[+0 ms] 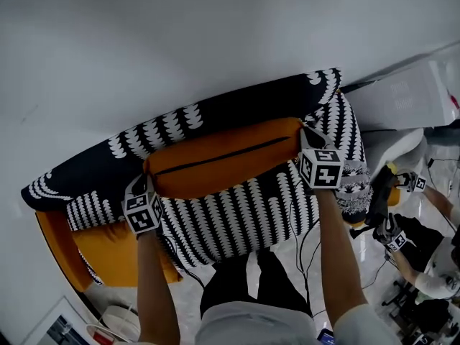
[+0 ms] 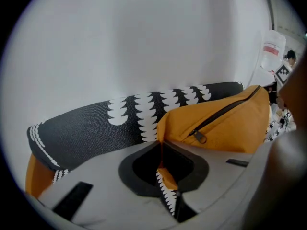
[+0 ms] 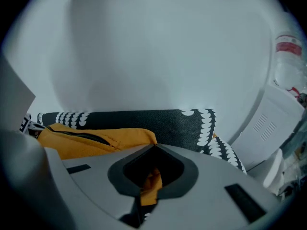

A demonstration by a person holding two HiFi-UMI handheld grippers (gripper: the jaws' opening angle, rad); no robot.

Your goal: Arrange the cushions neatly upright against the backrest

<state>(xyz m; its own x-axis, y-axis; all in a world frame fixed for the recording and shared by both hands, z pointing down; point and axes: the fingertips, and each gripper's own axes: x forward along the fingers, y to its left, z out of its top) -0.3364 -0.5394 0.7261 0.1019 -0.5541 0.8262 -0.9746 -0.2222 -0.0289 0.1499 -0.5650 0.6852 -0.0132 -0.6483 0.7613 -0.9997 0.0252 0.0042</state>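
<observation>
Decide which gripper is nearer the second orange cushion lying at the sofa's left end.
Left. The left gripper pinches one corner of the held cushion, close beside the second orange cushion; the right gripper pinches the opposite corner, towards the other end of the sofa.

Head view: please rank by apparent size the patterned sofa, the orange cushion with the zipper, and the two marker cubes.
1. Patterned sofa: largest.
2. Orange cushion.
3. Left cube and right cube: smallest. They look nearly alike, so I do not rank one above the other.

Left cushion (image 1: 108, 254) part-hidden behind held cushion (image 1: 237, 214), person (image 1: 440, 282) cut off rt
</observation>
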